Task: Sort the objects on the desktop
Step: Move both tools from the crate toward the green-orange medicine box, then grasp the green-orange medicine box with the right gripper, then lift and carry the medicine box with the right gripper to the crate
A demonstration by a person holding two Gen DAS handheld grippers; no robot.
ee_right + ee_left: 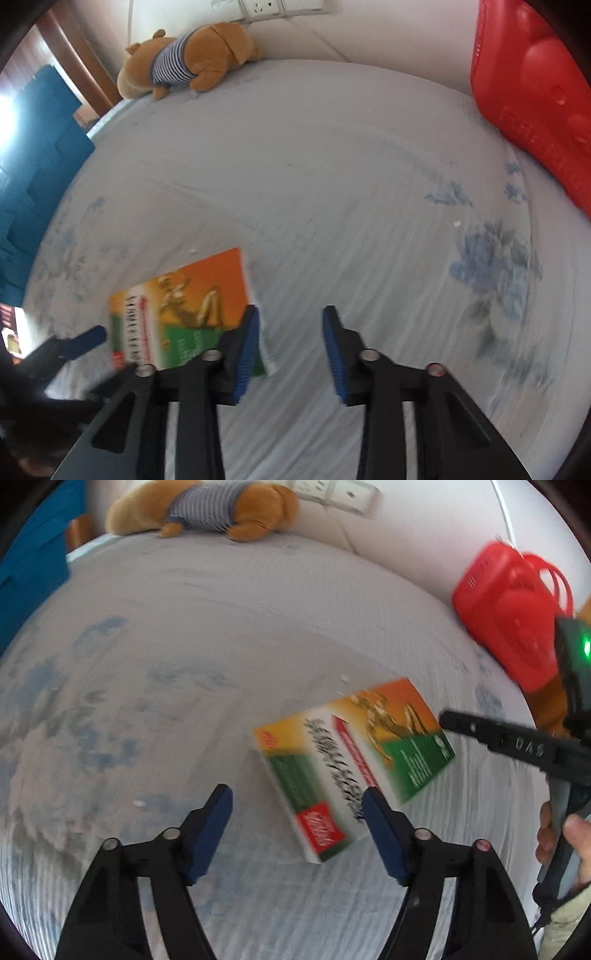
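Note:
A flat orange, green and white medicine box (351, 760) lies on the pale floral cloth (207, 635). My left gripper (297, 805) is open and empty, just in front of the box, its right finger overlapping the box's near edge. My right gripper (290, 321) is open and empty over the cloth; the box (184, 306) lies to its left, partly behind the left finger. In the left wrist view the right gripper's finger (491, 734) reaches in from the right beside the box. The left gripper's fingertip (86, 341) shows at the left in the right wrist view.
A brown plush toy in a striped shirt (207, 509) lies at the far edge of the cloth by the wall. A red plastic case (513, 613) stands at the right. A blue object (33, 155) sits beyond the left edge. Wall sockets (266, 7) are behind.

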